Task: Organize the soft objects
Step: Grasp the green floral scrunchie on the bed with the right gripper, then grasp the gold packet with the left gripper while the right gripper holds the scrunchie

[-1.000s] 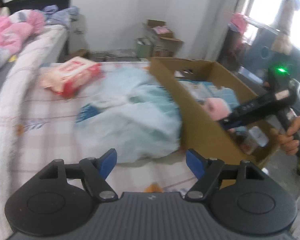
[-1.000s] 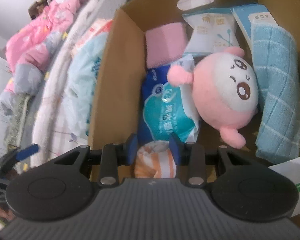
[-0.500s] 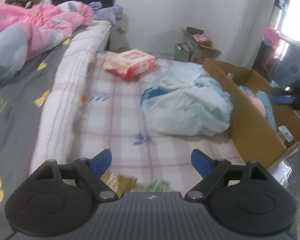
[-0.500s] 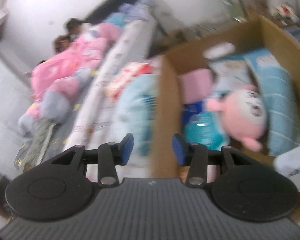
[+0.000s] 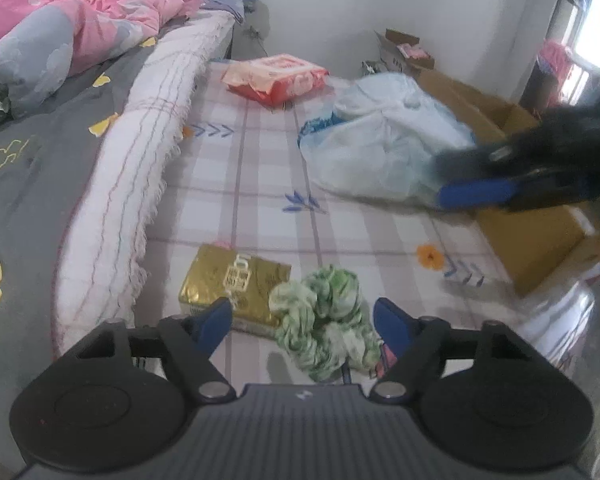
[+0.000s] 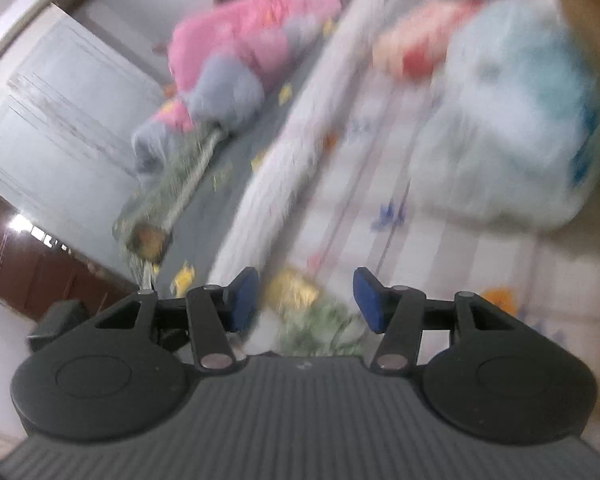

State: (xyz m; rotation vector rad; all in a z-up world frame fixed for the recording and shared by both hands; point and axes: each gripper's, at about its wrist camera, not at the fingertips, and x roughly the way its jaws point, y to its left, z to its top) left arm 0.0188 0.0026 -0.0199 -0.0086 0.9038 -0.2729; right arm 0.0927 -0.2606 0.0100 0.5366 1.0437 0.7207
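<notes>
White walls close a bedroom where a checked bedsheet (image 5: 260,200) covers the mattress, with a rolled white blanket (image 5: 140,152) along its left side and a pink quilt (image 5: 80,12) far behind that. The left gripper (image 5: 302,318) points down at the sheet; its blue pads stand apart and the jaws are closing, but they do not press on anything. Between them, nearer the right pad, lies a green and white cloth bundle (image 5: 326,320), loose on the sheet. Just left of the bundle, touching it and right in front of the left pad, lies a flat gold packet (image 5: 232,282). Farther ahead of this gripper a red and white pack (image 5: 278,76) rests on the sheet, and to the front right there is a big pale blue plastic bag (image 5: 380,144), with a cardboard box (image 5: 528,236) against the bag's right side. The right gripper (image 6: 304,300) comes into the left camera view from the right edge, its blue pad over the near edge of the bag. Its own camera is very blurred. Its jaws are opening and nothing is between them; below the gap the gold packet and the green bundle show as smears, and the plastic bag is up at the front right.
</notes>
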